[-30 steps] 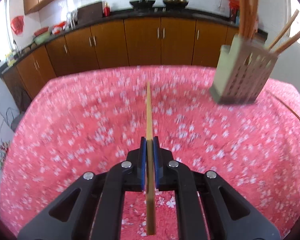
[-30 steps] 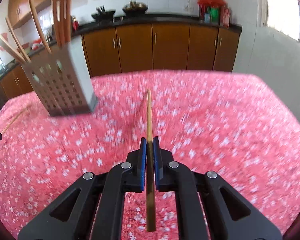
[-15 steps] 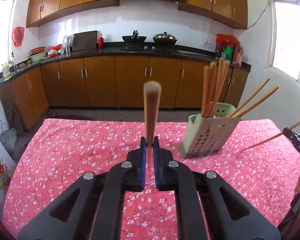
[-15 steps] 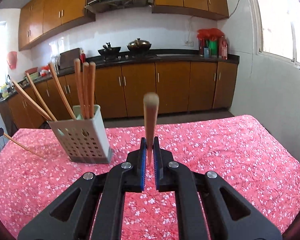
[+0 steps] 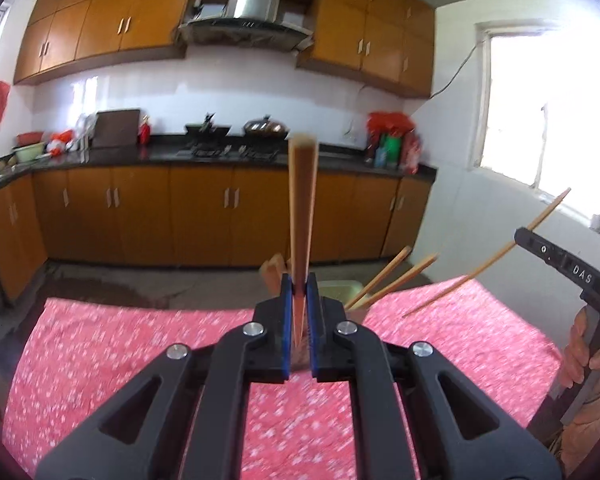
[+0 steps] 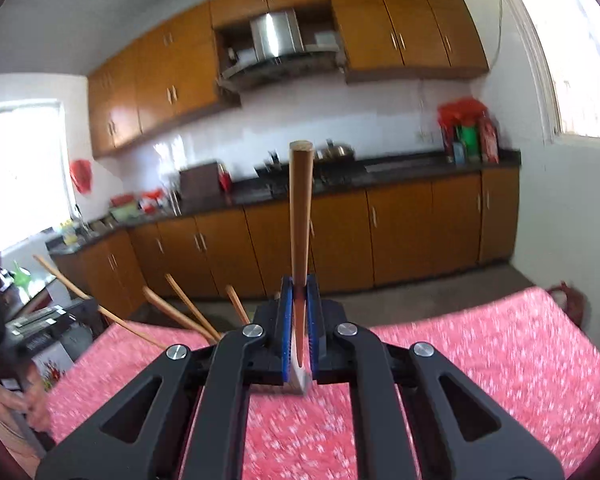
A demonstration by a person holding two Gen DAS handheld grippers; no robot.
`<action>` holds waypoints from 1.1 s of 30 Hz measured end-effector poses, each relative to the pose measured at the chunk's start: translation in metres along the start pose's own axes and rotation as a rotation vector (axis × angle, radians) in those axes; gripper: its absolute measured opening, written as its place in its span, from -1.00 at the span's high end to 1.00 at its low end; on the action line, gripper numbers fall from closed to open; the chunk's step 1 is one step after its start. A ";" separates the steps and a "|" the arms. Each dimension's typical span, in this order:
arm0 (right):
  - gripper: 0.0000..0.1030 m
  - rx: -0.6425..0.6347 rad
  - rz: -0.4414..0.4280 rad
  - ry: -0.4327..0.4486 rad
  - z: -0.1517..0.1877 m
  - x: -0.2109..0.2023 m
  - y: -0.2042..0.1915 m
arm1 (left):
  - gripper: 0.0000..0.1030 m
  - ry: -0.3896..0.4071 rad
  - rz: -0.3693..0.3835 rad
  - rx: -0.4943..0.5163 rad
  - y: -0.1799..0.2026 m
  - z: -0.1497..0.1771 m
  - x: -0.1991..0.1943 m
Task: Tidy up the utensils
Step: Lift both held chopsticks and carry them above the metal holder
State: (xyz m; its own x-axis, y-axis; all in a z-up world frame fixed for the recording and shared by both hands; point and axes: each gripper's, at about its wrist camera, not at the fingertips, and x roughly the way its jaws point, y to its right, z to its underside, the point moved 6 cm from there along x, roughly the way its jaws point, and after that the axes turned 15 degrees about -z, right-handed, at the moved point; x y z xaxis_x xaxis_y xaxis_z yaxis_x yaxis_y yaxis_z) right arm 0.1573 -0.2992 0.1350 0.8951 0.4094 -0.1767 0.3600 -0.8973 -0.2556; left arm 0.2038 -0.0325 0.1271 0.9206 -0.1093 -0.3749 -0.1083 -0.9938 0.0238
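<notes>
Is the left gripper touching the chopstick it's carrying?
Touching: the left wrist view shows the left gripper shut on the chopstick, blue pads pressed against both sides.

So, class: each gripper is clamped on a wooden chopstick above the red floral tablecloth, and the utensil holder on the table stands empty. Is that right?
Not quite: the utensil holder is not empty. The left wrist view shows chopsticks leaning out of it. The rest holds: the left gripper and the right gripper each clamp a chopstick over the tablecloth.

Two grippers, the left gripper (image 5: 299, 312) and the right gripper (image 6: 299, 312), each clamp one chopstick: one (image 5: 302, 216) on the left, one (image 6: 300, 220) on the right. One pale holder (image 5: 340, 290) stands at the table's far edge, with at least three chopsticks (image 6: 188, 308) leaning out (others are hidden)
</notes>
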 end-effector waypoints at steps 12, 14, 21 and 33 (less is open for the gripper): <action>0.85 -0.068 0.013 0.139 -0.048 0.016 -0.011 | 0.84 0.135 -0.033 -0.103 0.028 -0.060 0.011; 0.85 -0.074 0.015 0.162 -0.054 0.018 -0.012 | 0.84 0.157 -0.060 -0.098 0.031 -0.063 0.019; 0.85 -0.137 -0.011 0.248 -0.080 0.018 -0.030 | 0.84 0.152 -0.083 -0.110 0.033 -0.060 0.053; 0.85 -0.001 -0.013 0.105 0.002 0.105 0.010 | 0.84 0.081 -0.068 -0.123 0.030 -0.025 0.102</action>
State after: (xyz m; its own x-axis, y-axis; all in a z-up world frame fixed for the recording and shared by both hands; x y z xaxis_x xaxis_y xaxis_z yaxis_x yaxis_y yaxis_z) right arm 0.2541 -0.2654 0.1119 0.9129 0.4018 -0.0723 0.3722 -0.8919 -0.2568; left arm 0.3040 -0.0736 0.1130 0.9520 -0.0375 -0.3038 -0.0020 -0.9932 0.1163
